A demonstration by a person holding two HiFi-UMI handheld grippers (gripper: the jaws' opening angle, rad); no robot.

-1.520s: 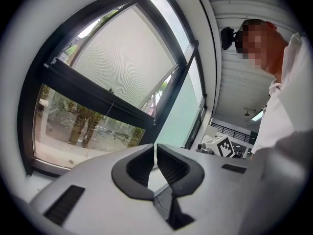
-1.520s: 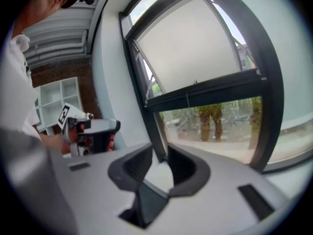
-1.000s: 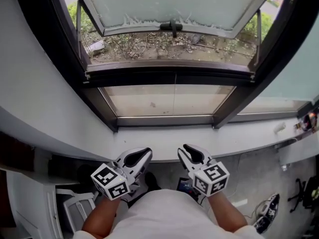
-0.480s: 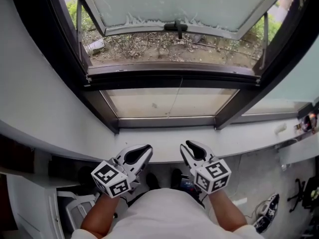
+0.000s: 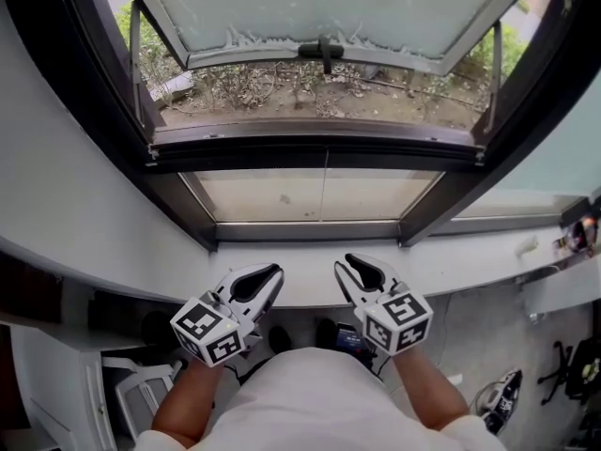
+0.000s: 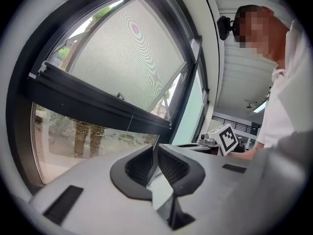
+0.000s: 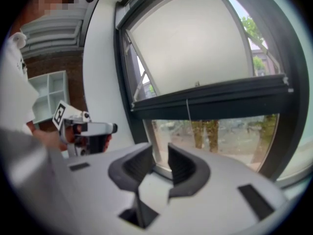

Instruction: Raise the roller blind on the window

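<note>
Left gripper (image 6: 155,150): it is held low in front of the window (image 5: 174,195). Only a thin crack is seen between its jaws. They have just been opening a little. Nothing is held between them.
Right gripper (image 7: 160,150): its jaws are spread apart. Nothing is pinched. Only the window frame is seen past the gap.
Both grippers: they are held side by side, a little apart, over the white sill (image 5: 470,256), and are pointed at the window.
Pale sheet (image 7: 190,48): it is seen in the top part of the window, above the dark bar (image 5: 319,148). It cannot be told if this is the blind or a frosted pane.
Cord (image 7: 189,111): a thin string is hung from the middle of the dark bar, down over the low pane (image 5: 282,194). It is not touched by a gripper.
Top window: it is tipped open to the outside. A black handle (image 5: 322,53) is seen at its low edge, and dry plants (image 5: 282,87) are seen on the ground below.
Person: a white shirt (image 5: 315,402) is worn, and bare arms are seen behind the marker cubes (image 5: 208,334).
</note>
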